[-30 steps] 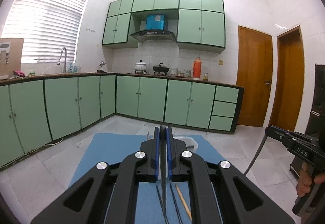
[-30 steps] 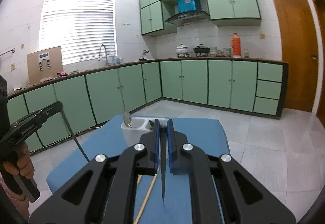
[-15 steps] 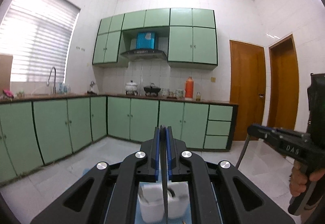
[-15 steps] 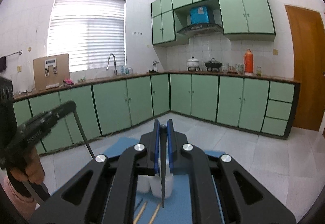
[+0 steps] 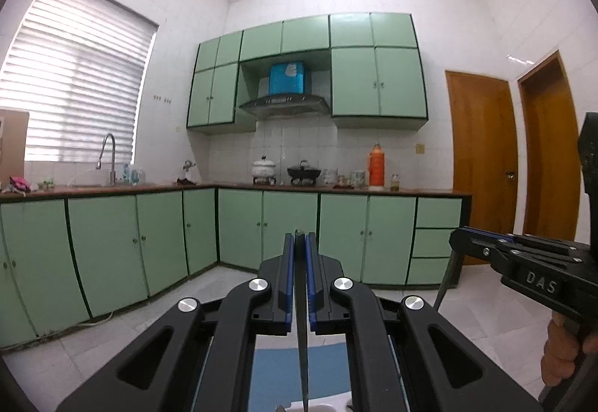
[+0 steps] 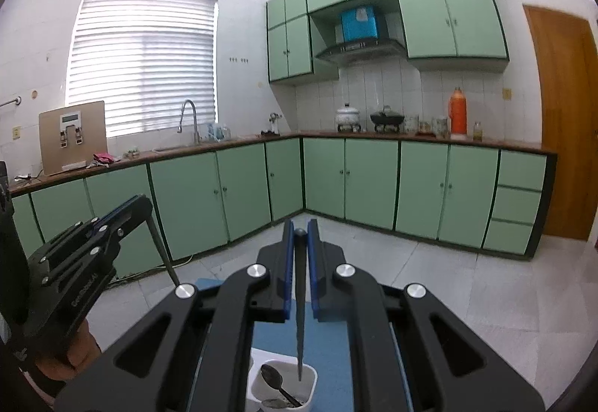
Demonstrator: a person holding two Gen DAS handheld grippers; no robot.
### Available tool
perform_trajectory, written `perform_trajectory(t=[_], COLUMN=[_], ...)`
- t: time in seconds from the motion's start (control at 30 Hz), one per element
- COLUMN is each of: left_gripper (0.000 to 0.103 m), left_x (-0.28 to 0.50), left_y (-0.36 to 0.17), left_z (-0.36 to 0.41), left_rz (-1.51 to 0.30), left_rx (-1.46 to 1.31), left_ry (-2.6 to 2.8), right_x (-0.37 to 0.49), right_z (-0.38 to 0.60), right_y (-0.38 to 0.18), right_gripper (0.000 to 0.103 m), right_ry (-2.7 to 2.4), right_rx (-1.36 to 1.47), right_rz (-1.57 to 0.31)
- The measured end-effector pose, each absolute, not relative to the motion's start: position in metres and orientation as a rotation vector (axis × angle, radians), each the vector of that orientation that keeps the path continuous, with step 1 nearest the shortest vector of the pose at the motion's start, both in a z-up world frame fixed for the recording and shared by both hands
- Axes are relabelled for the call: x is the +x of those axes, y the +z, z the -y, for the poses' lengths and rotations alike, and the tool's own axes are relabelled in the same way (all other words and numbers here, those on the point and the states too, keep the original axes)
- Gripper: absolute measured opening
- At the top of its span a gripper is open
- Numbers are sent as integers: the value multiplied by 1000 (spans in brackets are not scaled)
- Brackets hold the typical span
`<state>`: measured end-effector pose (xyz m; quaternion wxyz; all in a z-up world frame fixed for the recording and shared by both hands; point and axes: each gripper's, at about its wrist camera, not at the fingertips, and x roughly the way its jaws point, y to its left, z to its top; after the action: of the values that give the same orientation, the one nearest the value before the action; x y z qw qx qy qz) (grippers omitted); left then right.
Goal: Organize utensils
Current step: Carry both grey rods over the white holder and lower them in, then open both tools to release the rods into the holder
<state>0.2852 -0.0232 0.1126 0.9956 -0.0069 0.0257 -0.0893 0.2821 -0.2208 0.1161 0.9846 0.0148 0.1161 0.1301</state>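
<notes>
Green-cabinet kitchen, white tiled walls, slatted blind over the sink at left, wooden doors at right. Low in the near field, a blue mat (image 6: 329, 341) with a white utensil holder (image 6: 310, 380) standing on it; inside one compartment, a dark spoon (image 6: 274, 382), bowl uppermost.

Left gripper (image 5: 299, 243): fingers narrow, clamped on a slim dark chopstick (image 5: 302, 337) hanging tip-down toward the holder's rim at the bottom edge. Right gripper (image 6: 300, 230): fingers likewise pinched on a second dark chopstick (image 6: 300, 318), rounded top between the blue pads, tip hanging just over the spoon's compartment; touching or not, cannot tell.

Readable: "DAS" on the side of the right gripper in the left view; lettering on the left gripper's side in the right view too blurred to read.

Far counter: white pot (image 5: 264, 166), black wok (image 5: 303, 172), orange thermos (image 5: 376, 165), faucet (image 6: 188, 114), brown box (image 6: 73, 137) at far left. Blue box (image 5: 287, 78) above the range hood. Gripper bodies blocking most of the mat.
</notes>
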Motion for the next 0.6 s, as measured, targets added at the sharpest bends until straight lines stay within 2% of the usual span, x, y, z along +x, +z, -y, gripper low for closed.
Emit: perform_trajectory(t=[0.27,0.6], left_gripper=[6,6], left_x=[318,312], left_y=[65,40], left_z=[20,15], left_rz=[-162,-203], left_rx=[-22,-25], left_ry=[-166,-156], right_x=[297,290], right_z=[219,232], right_y=[66,34], right_gripper=[6,6], right_ry=[247,233], right_rx=[50,110], right_rz=[-285,-297])
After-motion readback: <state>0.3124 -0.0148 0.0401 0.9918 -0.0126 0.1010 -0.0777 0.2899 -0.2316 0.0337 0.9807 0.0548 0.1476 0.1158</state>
